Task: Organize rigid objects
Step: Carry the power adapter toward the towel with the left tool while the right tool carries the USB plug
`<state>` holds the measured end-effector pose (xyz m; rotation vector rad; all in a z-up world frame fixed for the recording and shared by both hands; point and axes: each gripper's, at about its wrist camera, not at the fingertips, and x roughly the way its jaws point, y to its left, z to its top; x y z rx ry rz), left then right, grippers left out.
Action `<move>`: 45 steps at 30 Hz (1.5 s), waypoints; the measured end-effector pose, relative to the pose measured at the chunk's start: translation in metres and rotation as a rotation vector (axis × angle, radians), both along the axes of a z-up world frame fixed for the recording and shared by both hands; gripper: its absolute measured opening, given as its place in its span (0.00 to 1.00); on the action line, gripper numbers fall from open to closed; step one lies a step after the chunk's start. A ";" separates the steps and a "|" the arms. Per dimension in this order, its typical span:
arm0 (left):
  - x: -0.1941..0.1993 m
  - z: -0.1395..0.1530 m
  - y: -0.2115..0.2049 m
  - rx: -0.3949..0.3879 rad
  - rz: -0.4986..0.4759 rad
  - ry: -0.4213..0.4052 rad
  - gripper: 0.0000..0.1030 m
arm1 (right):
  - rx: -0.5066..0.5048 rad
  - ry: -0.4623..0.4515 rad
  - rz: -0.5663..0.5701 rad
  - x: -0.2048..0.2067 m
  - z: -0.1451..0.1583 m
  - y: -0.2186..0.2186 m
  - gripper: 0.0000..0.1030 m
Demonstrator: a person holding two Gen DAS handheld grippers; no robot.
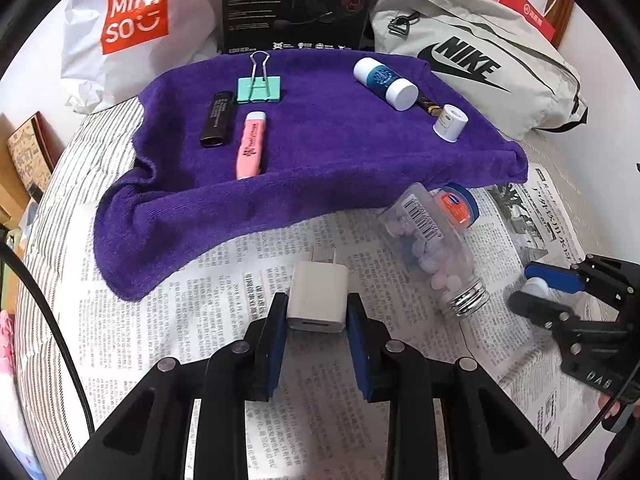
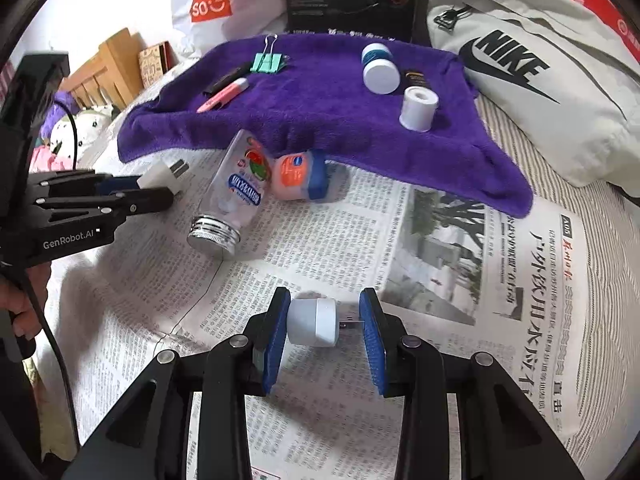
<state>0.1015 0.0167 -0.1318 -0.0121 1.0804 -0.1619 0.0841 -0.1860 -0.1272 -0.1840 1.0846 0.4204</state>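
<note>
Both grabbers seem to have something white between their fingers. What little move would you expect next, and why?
Probably carry the white USB charger, pinched by the left hand-held gripper, forward onto the purple towel, where the sorted items already lie. The right hand-held gripper only brackets its small white USB plug-in device; a gap shows.

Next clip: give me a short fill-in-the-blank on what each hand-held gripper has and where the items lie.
1. The left hand-held gripper grips a white ____ by its sides.
2. The mint binder clip lies on the ____ towel.
3. The clear bottle lies on its side on the ____.
4. The small white USB plug sits between the ____ hand-held gripper's pads.

Answers: charger; purple; newspaper; right
</note>
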 end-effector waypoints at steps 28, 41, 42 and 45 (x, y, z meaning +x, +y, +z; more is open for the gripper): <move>-0.013 0.025 0.028 -0.076 0.032 -0.031 0.25 | 0.074 -0.051 0.057 0.029 0.039 -0.005 0.35; 0.005 0.060 0.030 -0.077 0.006 -0.103 0.25 | 0.135 -0.069 0.060 0.072 0.053 0.002 0.35; 0.009 0.062 0.031 -0.074 0.007 -0.109 0.25 | 0.134 -0.072 0.056 0.077 0.053 0.003 0.35; 0.023 0.068 0.036 -0.070 0.010 -0.121 0.25 | 0.127 -0.070 0.046 0.097 0.051 0.007 0.35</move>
